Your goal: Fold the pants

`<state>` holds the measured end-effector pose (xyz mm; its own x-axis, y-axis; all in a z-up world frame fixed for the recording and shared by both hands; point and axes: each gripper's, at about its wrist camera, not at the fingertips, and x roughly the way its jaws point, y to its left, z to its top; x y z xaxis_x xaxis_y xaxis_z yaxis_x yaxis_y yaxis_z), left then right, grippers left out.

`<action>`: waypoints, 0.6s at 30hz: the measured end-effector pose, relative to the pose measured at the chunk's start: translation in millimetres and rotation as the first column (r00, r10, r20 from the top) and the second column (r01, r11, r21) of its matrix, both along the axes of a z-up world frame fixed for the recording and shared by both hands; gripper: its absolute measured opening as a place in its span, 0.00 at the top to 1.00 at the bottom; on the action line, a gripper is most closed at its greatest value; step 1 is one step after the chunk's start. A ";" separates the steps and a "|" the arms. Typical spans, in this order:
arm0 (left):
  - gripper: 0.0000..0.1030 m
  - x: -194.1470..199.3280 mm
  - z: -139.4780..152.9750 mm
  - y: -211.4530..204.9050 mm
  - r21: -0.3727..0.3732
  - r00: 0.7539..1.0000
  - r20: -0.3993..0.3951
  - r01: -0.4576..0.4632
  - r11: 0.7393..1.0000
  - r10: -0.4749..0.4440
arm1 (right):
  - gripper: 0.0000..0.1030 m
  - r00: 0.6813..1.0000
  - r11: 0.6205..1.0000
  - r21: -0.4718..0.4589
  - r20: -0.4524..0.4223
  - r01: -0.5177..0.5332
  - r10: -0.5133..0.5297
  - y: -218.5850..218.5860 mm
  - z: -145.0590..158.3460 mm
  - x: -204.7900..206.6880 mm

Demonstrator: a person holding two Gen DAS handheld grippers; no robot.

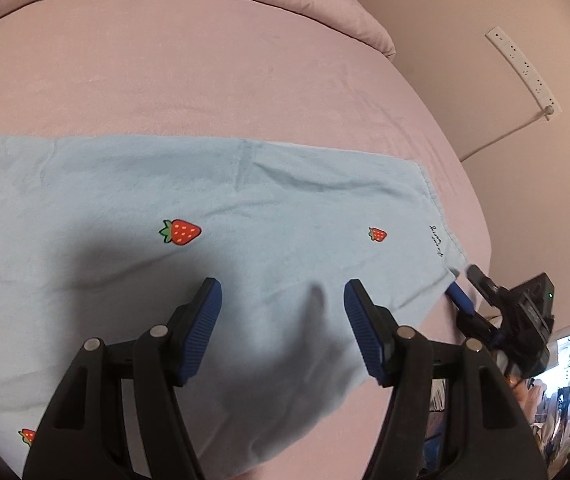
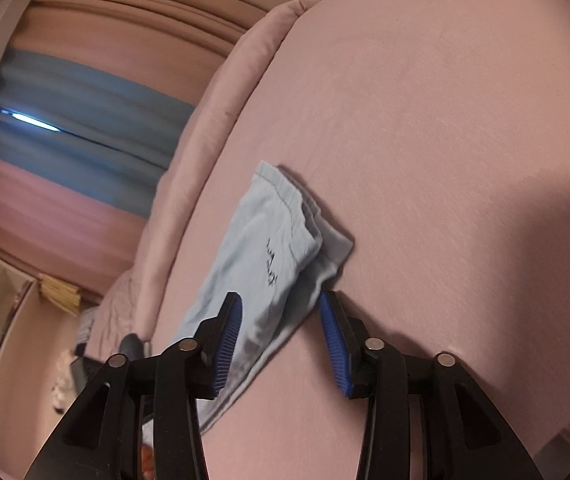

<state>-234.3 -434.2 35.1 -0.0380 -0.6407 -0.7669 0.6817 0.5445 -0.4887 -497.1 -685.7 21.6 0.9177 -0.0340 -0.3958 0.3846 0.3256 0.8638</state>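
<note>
Left gripper: spread wide over the pale blue cloth, blue ribbed pads apart, nothing pinched between them.
Right gripper: partly spread at the waistband corner; no earlier view to compare; cloth lying between the pads, no squeeze visible.
Right gripper in the left view: at the right edge of the cloth, one blue pad just beside the waistband corner.
Pants: light blue, laid flat across the pink bed, waistband toward the right, legs running off to the left.
Waistband: gathered elastic edge, layers stacked, small dark script stitched just below.
Strawberry prints: red with green leaves, one large near the middle, a smaller one nearer the waistband, another at the lower left.
Bed sheet: pink, smooth, under the pants.
Quilt: pink, folded along the far edge of the bed.
Power strip: white, on the wall at right, cord trailing down.
Curtains: pink and blue bands, blurred, beyond the bed.
</note>
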 end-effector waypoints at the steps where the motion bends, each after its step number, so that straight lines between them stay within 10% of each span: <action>1: 0.37 -0.3 0.4 -4.0 0.005 1.000 0.006 -0.001 1.000 0.001 | 0.54 1.000 1.000 0.011 0.010 -0.002 0.002 -0.3 -0.8 1.0; 18: 0.36 -16.4 3.8 -41.9 0.009 0.999 0.002 0.033 0.999 -0.033 | 0.52 0.999 0.999 0.026 0.007 0.045 -0.046 -27.6 -2.9 30.3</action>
<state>-250.7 -476.1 38.9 -0.0579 -0.6318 -0.7729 0.7005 0.5260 -0.4824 -466.8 -713.3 18.7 0.9184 -0.0655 -0.3902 0.3920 0.2852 0.8747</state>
